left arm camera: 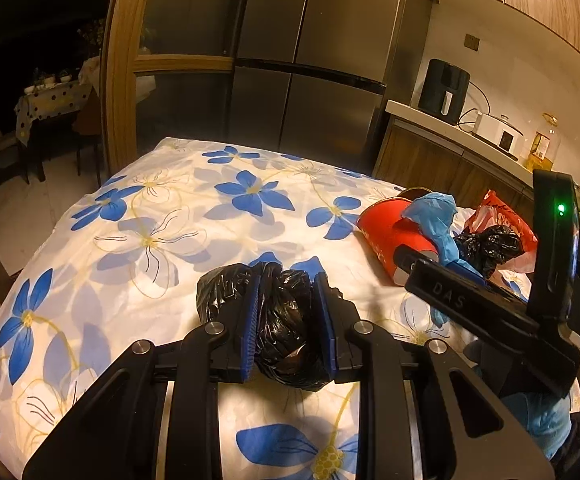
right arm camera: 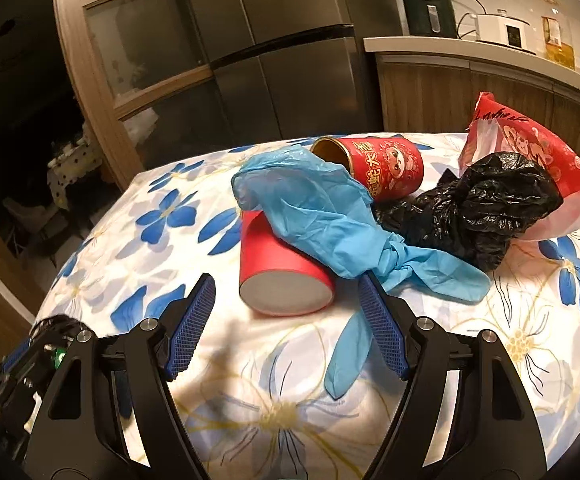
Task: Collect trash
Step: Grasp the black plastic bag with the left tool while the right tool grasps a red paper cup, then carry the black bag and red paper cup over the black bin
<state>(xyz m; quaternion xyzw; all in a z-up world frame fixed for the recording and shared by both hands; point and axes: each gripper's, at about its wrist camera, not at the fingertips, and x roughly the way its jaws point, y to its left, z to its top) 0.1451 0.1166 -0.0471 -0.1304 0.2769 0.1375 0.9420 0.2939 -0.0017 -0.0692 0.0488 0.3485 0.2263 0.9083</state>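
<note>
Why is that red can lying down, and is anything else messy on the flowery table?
Two red tubes are tipped on their sides: the plain one and the printed one, open and lidless. A blue glove is draped over the plain tube, beside a crumpled black bag. Nothing looks spilled.

Red cylinder [right arm camera: 286, 276] top under blue glove [right arm camera: 321, 216], red bag [right arm camera: 529, 152] partly behind black bag [right arm camera: 489, 204]
</note>
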